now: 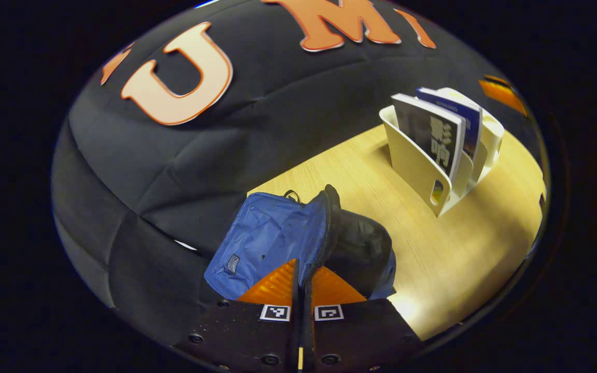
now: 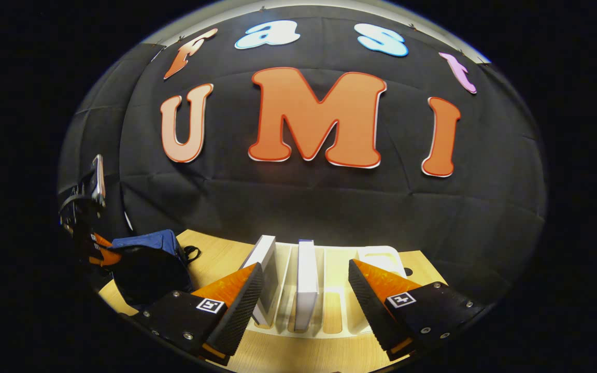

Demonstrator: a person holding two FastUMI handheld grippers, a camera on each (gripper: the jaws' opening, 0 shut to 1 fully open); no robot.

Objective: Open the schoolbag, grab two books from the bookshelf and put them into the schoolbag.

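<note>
The blue schoolbag (image 1: 267,233) lies on the wooden table (image 1: 459,248), its mouth gaping and the dark lining showing. My left gripper (image 1: 302,272) is shut on the bag's zipped edge, holding the flap up. A white bookshelf (image 1: 417,171) stands farther right with two books (image 1: 428,137) upright in its slots. In the right gripper view, my right gripper (image 2: 304,267) hangs open over the bookshelf (image 2: 381,256), its fingers on either side of the two books: a leaning one (image 2: 265,256) by the left finger and an upright one (image 2: 306,280) in the middle. The schoolbag (image 2: 145,259) sits at far left, the left gripper (image 2: 88,243) at its edge.
The booth's black cloth wall rises right behind the bag and the shelf. Bare tabletop (image 2: 215,254) lies between the bag and the bookshelf. The table's near edge runs close under the shelf in the right gripper view.
</note>
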